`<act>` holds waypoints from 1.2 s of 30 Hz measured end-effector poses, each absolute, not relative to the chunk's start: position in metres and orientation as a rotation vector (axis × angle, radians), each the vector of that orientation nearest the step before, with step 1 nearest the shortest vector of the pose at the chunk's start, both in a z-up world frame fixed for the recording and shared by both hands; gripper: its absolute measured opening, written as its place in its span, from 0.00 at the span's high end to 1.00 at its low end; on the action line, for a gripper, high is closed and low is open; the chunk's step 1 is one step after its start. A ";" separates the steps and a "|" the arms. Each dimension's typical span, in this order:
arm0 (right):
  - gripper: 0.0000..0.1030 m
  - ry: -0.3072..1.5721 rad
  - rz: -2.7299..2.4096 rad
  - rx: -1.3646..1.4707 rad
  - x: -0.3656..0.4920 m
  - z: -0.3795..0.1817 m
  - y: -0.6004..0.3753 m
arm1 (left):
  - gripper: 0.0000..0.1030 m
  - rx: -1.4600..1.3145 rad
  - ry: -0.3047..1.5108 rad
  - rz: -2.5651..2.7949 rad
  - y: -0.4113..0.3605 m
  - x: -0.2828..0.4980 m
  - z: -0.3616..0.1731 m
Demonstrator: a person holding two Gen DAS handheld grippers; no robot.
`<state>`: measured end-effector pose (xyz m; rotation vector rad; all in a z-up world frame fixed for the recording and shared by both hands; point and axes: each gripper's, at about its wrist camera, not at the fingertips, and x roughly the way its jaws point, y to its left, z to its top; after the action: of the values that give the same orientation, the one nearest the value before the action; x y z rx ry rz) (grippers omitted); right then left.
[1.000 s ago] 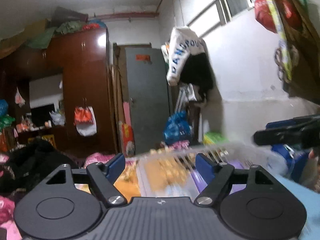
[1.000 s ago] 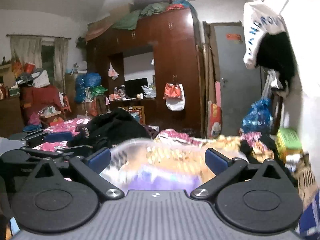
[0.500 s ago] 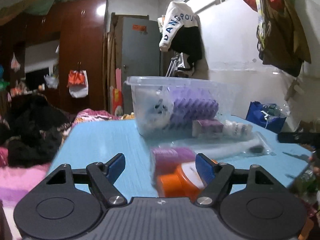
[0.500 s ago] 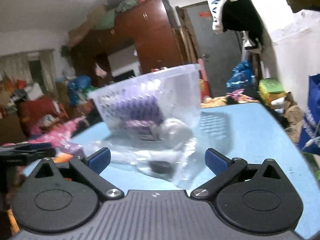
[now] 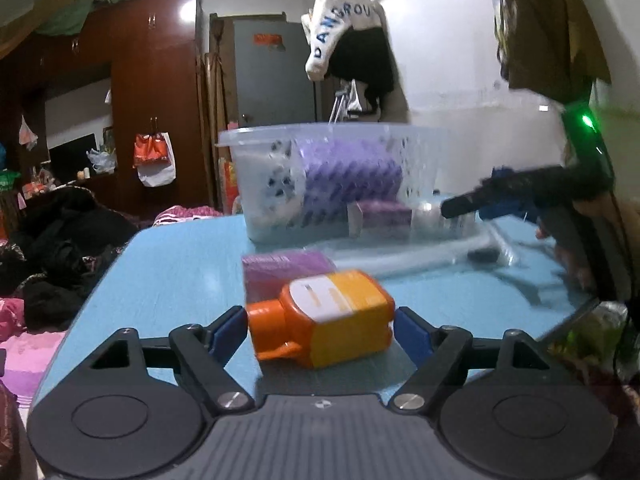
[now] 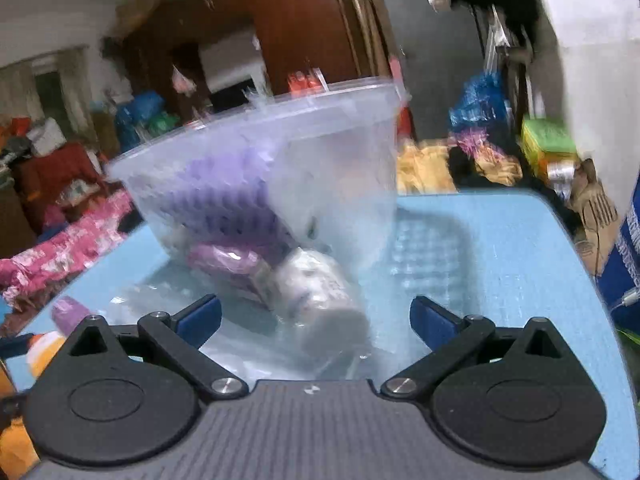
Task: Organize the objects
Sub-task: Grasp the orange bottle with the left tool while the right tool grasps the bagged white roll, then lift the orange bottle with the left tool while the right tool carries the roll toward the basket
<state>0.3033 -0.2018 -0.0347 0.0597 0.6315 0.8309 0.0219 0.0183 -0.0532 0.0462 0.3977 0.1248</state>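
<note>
Table: clear bin at rear centre, holding a ribbed roll and small containers. Plastic bag before bin. Bottle lying on its side nearest, a box just behind it.

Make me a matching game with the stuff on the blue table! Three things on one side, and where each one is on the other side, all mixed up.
Things:
1. orange bottle
2. purple roll
3. pink box

Places:
A. inside the clear tub
B. on the table, just behind the bottle
C. lying between the left tongs

Pairs: 1-C, 2-A, 3-B
</note>
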 end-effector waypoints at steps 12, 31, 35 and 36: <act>0.23 0.665 0.863 0.084 0.295 -0.042 -0.200 | 0.15 0.045 0.417 0.172 0.008 0.045 -0.064; 0.51 0.481 0.865 0.273 0.279 -0.034 -0.238 | 0.19 0.010 0.333 0.130 0.008 0.041 -0.063; 0.52 0.382 0.873 0.292 0.267 -0.032 -0.245 | 0.19 0.034 0.272 0.110 0.001 0.032 -0.054; 0.52 0.355 0.880 0.287 0.264 -0.031 -0.246 | 0.19 0.045 0.260 0.106 -0.001 0.030 -0.051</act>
<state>0.2638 -0.2456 -0.0311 0.2871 0.3550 0.8801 0.0303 -0.0007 -0.0514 0.0446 0.2602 0.1060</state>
